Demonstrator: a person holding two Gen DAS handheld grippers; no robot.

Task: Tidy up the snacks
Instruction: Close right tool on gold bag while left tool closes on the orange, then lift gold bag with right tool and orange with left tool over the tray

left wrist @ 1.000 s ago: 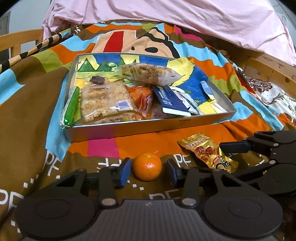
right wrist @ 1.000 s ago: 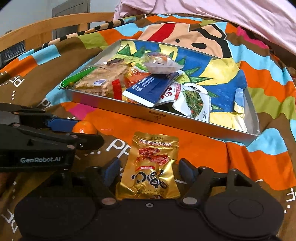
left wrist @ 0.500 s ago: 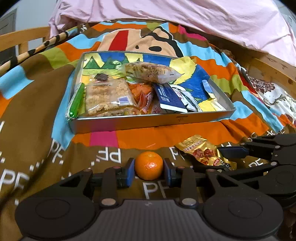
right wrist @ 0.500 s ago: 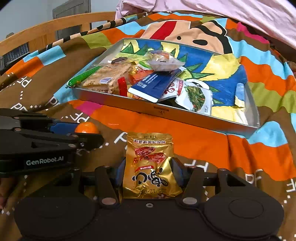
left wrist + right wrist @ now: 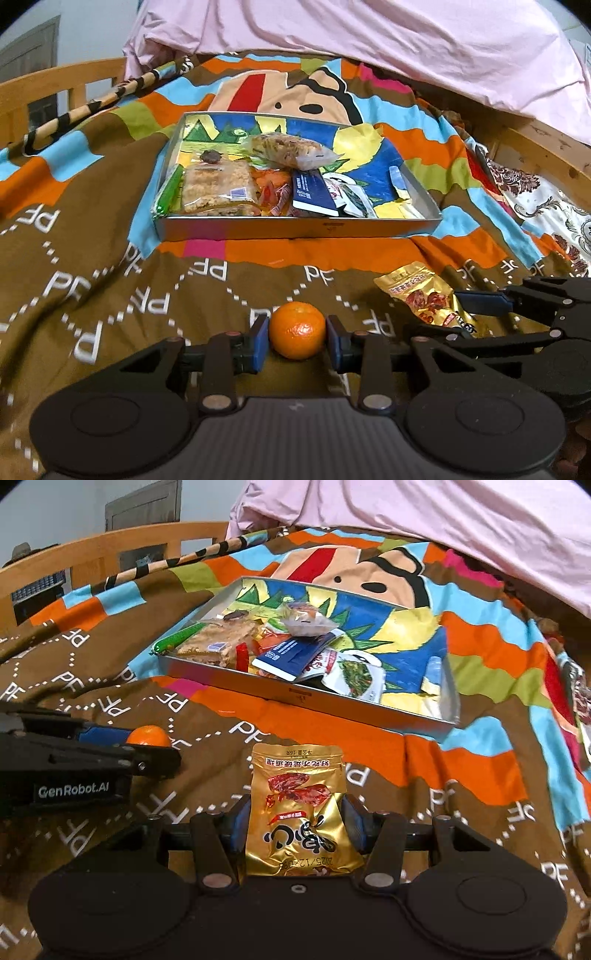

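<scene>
A bed covered by a bright cartoon blanket (image 5: pixel 92 206) fills both views, with a pink quilt (image 5: pixel 369 48) bunched at the far edge and a wooden bed rail (image 5: pixel 92 550) along the left side.

The left gripper (image 5: pixel 297 338) is clamped on a small orange (image 5: pixel 297 329), its blue pads pressing the fruit from both sides. Its jaws have just been closing, with the orange between them. The orange sits above the brown part of the blanket near the front edge of the bed.

The right gripper (image 5: pixel 297 823) is just to the right of it, clamped on a gold snack pouch (image 5: pixel 298 812). Its jaws have also just been closing around the pouch, which is creased where the pads squeeze it. The pouch stands upright between the pads, its top pointing toward the tray.

A shallow metal tray (image 5: pixel 295 230) lies on the blanket toward the middle of the bed, well beyond both grippers. Snacks are piled in its left half: a green stick (image 5: pixel 168 192) along the left wall, a clear pack of rice crisps (image 5: pixel 216 188), a blue packet (image 5: pixel 312 194), a clear bag of mixed snack (image 5: pixel 291 149) on top, and a green-and-white packet (image 5: pixel 356 674). The right half of the tray shows mostly its painted floor.
</scene>
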